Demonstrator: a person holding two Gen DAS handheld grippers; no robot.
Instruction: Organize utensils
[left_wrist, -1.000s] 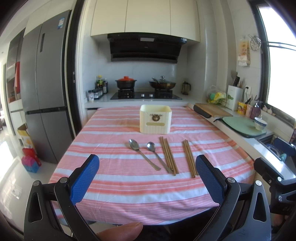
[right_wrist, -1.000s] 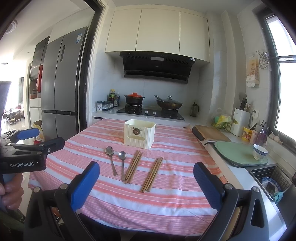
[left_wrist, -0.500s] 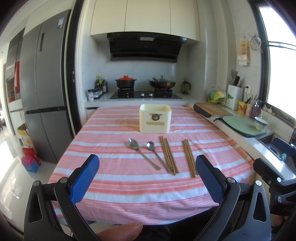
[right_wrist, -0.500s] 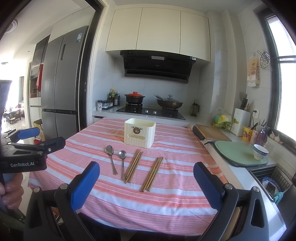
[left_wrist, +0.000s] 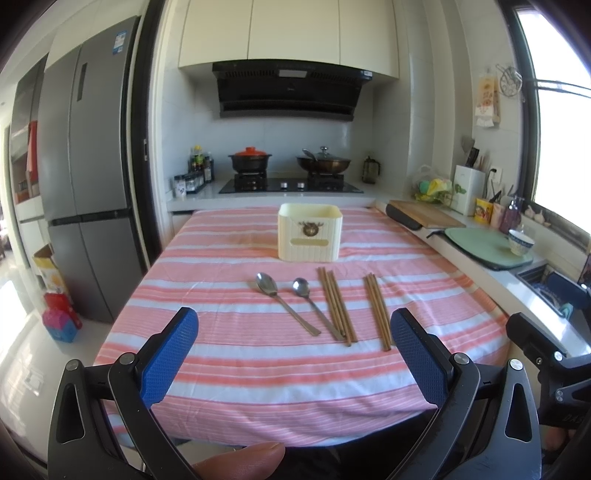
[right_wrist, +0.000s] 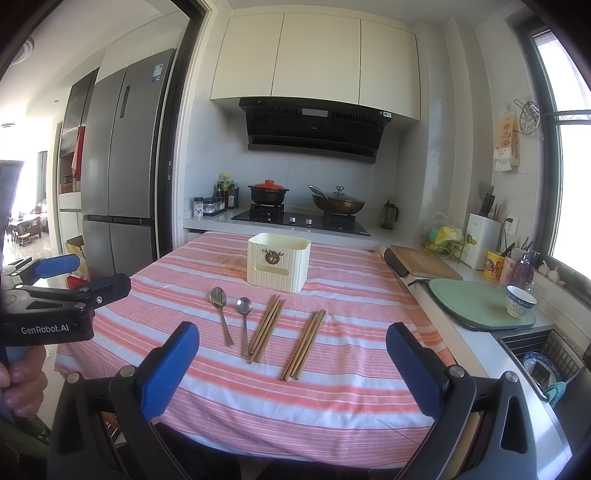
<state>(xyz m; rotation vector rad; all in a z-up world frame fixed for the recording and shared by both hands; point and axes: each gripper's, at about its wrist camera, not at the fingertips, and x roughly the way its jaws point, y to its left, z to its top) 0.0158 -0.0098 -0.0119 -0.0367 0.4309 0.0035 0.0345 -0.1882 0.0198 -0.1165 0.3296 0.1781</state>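
- Left gripper (left_wrist: 294, 345): spread wide, empty.
- Right gripper (right_wrist: 292, 349): spread wide, empty.
- Two spoons (left_wrist: 266, 284) (left_wrist: 301, 287), two chopstick bundles (left_wrist: 336, 304) (left_wrist: 377, 310) on cloth (left_wrist: 258, 369).
- One holder (left_wrist: 309, 232) at 12 o'clock from spoons.

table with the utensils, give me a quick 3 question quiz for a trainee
1. True or false: the cream holder stands beyond the spoons and chopsticks, all on the striped tablecloth.
2. How many spoons lie on the cloth? A) one B) two C) four
3. Fill in: the left gripper and right gripper are both ____ and hold nothing.

Key: 1 true. 2 B: large spoon, small spoon, left of two chopstick bundles. 3 open.
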